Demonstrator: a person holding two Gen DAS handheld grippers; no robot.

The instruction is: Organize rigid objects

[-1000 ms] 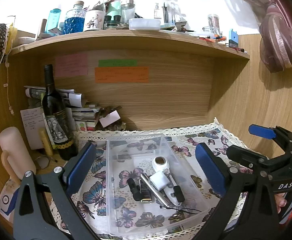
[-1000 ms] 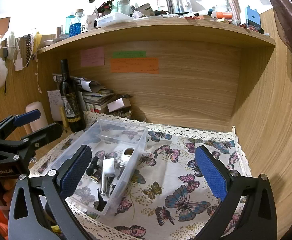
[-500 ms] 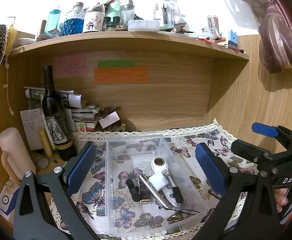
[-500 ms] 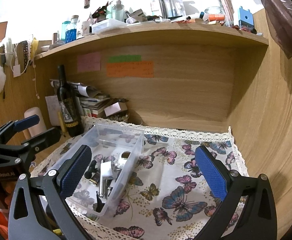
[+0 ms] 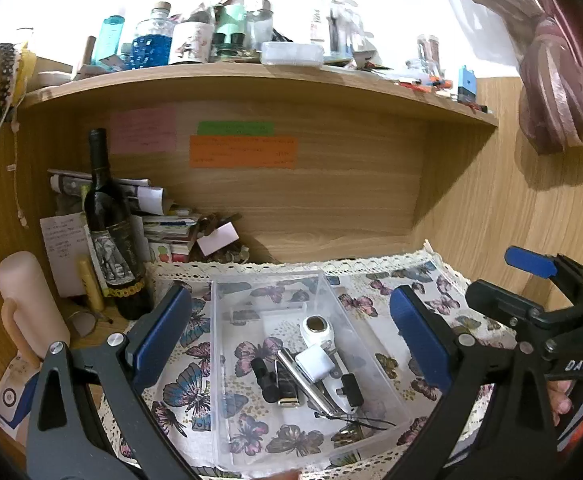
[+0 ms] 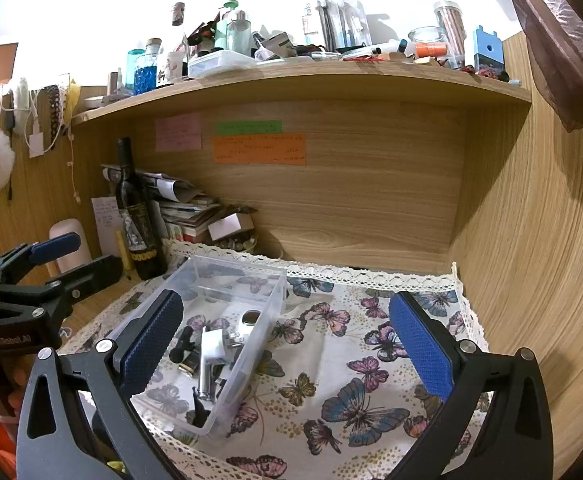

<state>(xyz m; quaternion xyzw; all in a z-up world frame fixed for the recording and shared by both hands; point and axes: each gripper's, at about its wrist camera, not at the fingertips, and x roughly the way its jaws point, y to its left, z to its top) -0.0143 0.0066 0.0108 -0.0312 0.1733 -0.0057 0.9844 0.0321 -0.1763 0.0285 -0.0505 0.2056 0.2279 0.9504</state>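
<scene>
Both grippers empty, clear bin loaded.
Left wrist: left gripper [image 5: 289, 330], pads wide apart, has clear bin [image 5: 379, 376] directly ahead below; descend straight.
Right wrist: right gripper [image 6: 287, 340], spread too, has bin forward-left.

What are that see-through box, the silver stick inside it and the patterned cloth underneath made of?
The box looks like clear glossy plastic: the butterfly print shows through its walls. The silver stick seems to be polished metal, judging by its bright reflections. The cloth appears to be matte printed fabric with a lace edge, though the weave is too fine to see.
</scene>
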